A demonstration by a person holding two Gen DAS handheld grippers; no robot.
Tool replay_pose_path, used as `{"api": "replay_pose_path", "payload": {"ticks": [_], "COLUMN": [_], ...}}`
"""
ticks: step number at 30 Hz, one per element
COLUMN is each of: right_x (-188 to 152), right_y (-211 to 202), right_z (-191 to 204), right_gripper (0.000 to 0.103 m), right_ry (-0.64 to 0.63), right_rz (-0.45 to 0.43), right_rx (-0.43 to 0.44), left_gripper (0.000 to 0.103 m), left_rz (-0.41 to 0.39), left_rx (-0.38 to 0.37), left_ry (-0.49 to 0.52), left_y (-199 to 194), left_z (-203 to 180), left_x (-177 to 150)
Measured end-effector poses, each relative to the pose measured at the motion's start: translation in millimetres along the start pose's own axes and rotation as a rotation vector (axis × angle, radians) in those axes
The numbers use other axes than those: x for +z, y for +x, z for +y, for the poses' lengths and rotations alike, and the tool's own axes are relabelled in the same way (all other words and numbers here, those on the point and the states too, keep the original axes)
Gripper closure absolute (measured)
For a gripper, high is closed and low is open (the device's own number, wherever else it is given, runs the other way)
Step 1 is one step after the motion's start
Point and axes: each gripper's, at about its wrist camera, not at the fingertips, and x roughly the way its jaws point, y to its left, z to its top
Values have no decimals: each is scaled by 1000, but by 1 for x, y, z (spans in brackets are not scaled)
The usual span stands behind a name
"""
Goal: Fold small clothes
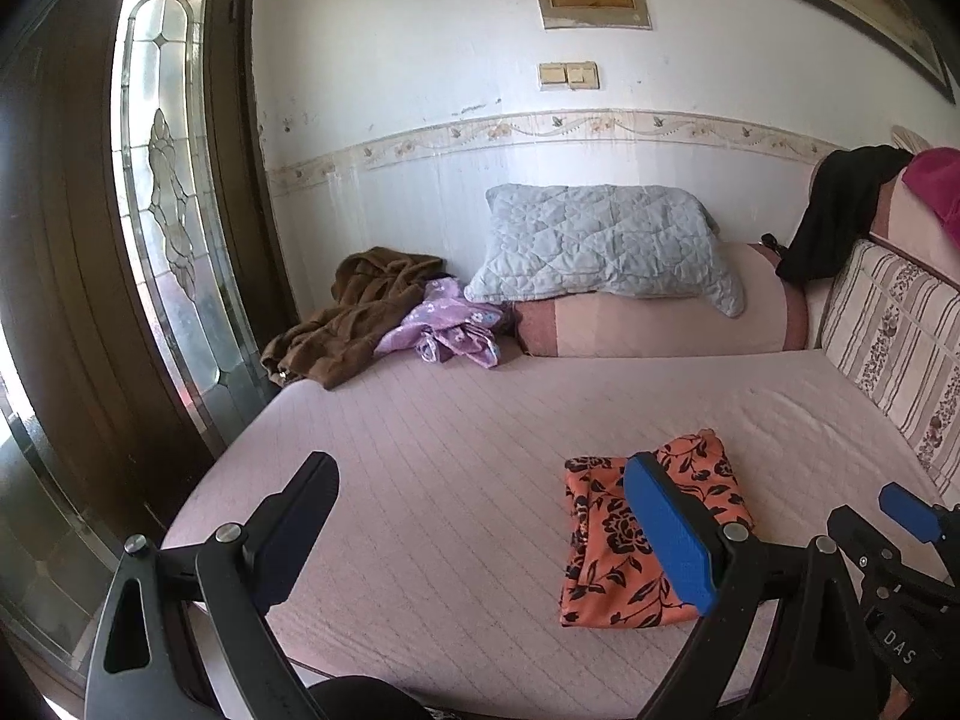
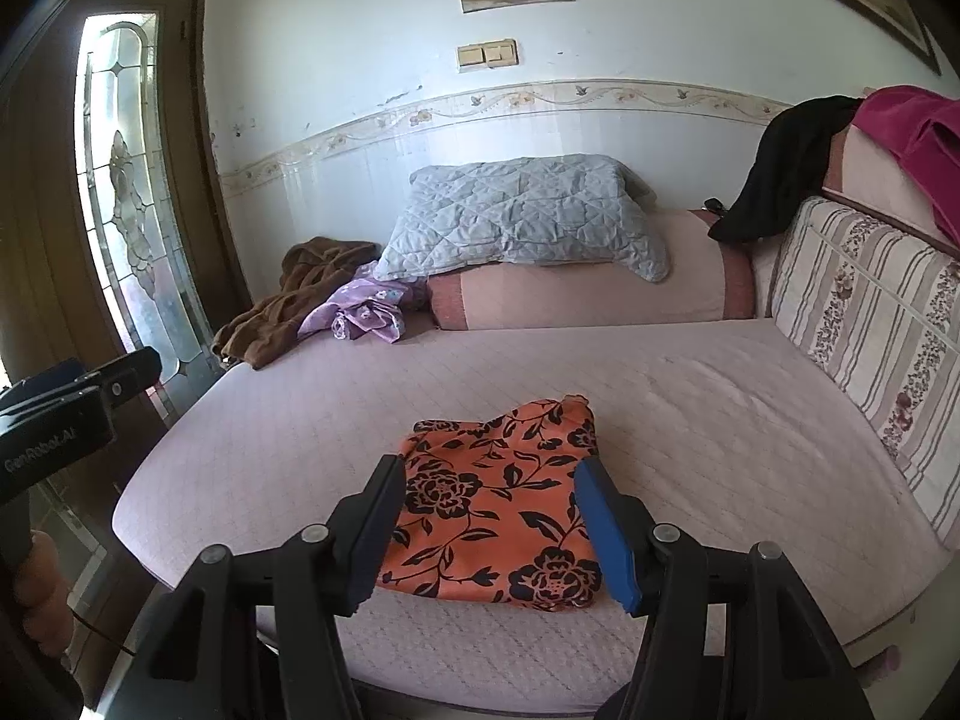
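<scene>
Orange floral garment lies folded into a rough rectangle, flat on the pink quilted mattress, near edge, roughly centre. Right gripper hovers just above its near half, jaws apart, nothing between them; black finger on the left, blue-padded finger on the right, straddling the cloth's width. Left gripper sits further left, jaws wide apart and empty, with the garment behind its right blue finger and bare mattress between the fingers. Far left corner: crumpled brown garment touching a purple floral garment. Grey quilted pillow rests on a pink bolster against the far wall. Black cloth and magenta cloth drape over the striped backrest on the right.
</scene>
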Motion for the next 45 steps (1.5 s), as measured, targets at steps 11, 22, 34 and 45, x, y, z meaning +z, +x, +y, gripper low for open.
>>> {"api": "replay_pose_path", "payload": {"ticks": [11,22,34,45], "right_x": [2,7,10,7], "right_y": [-3,-13,-38,-36], "right_z": [10,16,21,21], "right_gripper": [40,40,40,40], "right_ry": [-32,-54,-86,-93], "right_rz": [-10,-35,-104,-95], "right_rx": [5,7,-33,-49], "left_gripper": [7,7,7,7], "left_rz": [-25,-59,-101,-94], "left_rx": [-15,-9,-19,-22], "left_ry": [-1,-10,-12,-4], "left_y": [-12,-27,-46,-44], "left_z": [4,12,15,15], "left_x": [6,11,14,11]}}
